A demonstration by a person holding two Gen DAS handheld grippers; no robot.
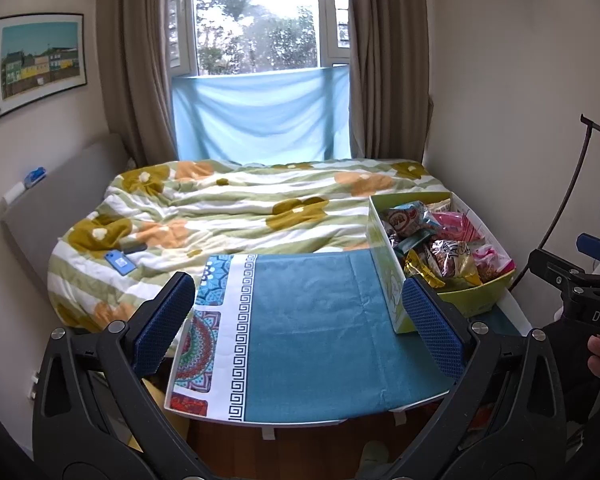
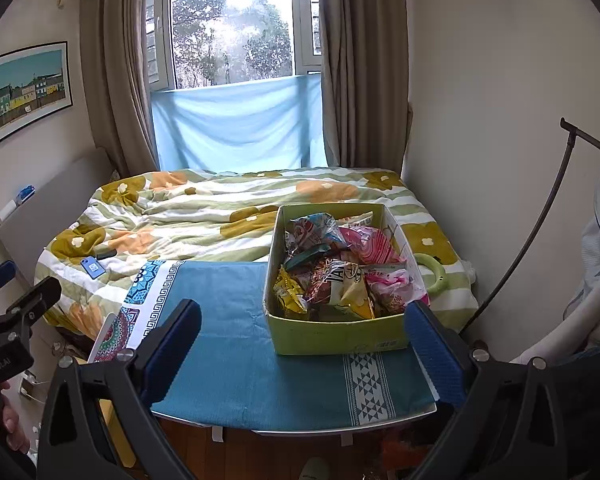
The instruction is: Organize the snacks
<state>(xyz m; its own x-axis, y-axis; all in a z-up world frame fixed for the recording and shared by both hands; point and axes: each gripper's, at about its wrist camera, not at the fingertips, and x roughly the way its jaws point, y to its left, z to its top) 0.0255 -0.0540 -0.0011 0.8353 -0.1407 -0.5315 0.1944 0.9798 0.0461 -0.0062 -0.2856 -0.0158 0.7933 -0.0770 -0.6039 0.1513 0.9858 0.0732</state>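
While both pairs of my fingers, left (image 1: 300, 322) and right (image 2: 302, 350), hung spread wide and empty above the tabletop (image 2: 236, 360), the snack packets (image 2: 336, 272) lay heaped in the green box (image 2: 332, 338) on its right side. That fitted either snacks awaiting sorting or snacks already gathered in, so I judged no step certain.

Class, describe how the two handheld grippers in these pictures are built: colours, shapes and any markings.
Each gripper, left gripper and right gripper, has a black frame of angular arms with triangular cut-outs and silver round bolts at the joints. The fingers are flat paddles faced with dark blue textured pads. Seen from the other camera, each body carries white lettering, only partly readable, and a blue lever-like part.
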